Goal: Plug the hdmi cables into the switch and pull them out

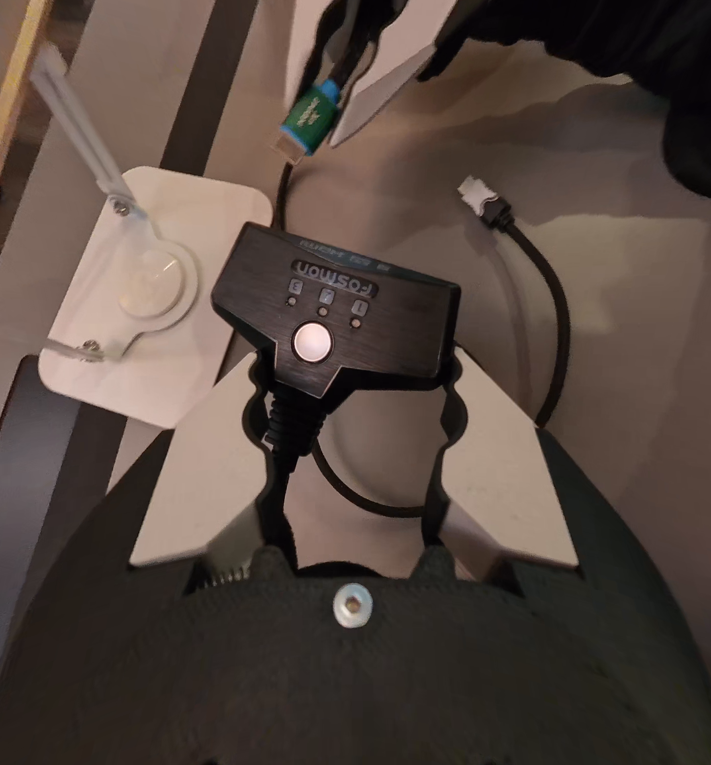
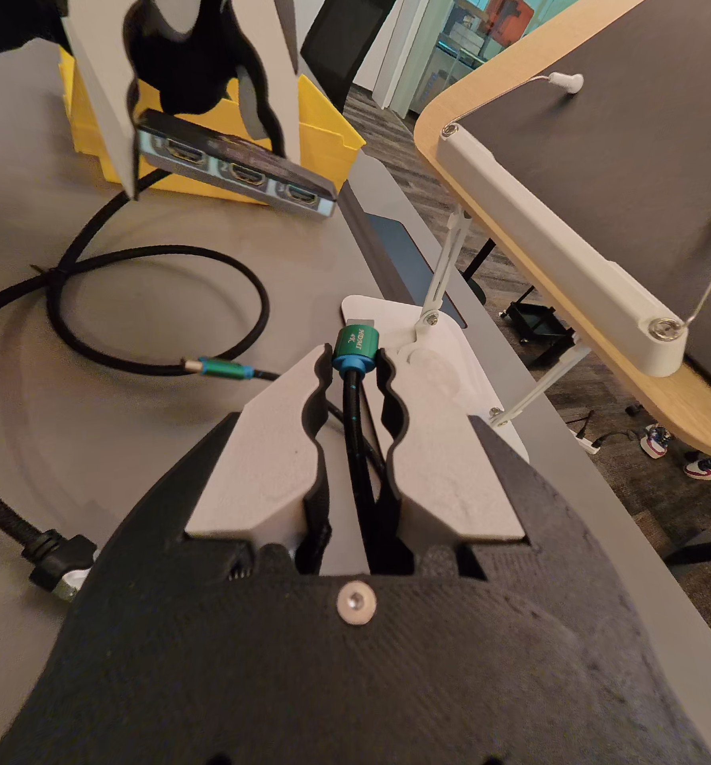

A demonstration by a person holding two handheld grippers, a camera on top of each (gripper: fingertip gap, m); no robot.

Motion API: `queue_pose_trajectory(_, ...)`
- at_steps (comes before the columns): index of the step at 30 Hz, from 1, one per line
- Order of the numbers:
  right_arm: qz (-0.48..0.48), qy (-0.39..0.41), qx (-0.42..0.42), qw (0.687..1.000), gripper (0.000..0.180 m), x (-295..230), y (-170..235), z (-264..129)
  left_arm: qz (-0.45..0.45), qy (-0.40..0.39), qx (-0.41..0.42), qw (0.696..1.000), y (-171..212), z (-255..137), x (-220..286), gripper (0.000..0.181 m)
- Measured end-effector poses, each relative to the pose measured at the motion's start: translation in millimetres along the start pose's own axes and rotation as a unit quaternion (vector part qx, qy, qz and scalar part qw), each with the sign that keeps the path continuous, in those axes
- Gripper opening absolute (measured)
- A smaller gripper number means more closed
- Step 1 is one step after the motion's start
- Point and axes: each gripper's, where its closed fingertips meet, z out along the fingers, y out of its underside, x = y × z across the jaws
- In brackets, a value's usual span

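The left tool (image 1: 355,364) was closed on the black brushed-metal HDMI switch (image 1: 329,314), holding it above the grey surface (image 1: 490,145) with all three ports unoccupied. The right tool (image 2: 355,356) was closed on the green-and-blue HDMI plug (image 2: 354,339), near the surface's far edge, apart from the switch. A second green HDMI plug (image 2: 221,368) and a black HDMI plug (image 1: 492,209) lay loose on the surface. A yellow plastic bin (image 2: 324,136) stood behind the switch.

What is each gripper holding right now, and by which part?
The left gripper holds the black HDMI switch by its narrow cable end. The right gripper holds a green HDMI plug by its blue rear collar, metal tip pointing forward.
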Motion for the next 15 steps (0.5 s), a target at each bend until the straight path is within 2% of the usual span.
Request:
queue_pose_trajectory(1, 0.000, -0.003, 0.000, 1.000, 0.019, -1, 0, 1, -0.002, -0.006, -0.004, 1.000, 2, 0, -3, 0.083)
queue_pose_trajectory(15, 0.028, -0.091, 0.039, 0.995, 0.019, -34, -22, 8, 0.026, -0.108, -0.036, 0.993, 1, 28, -33, 0.084)
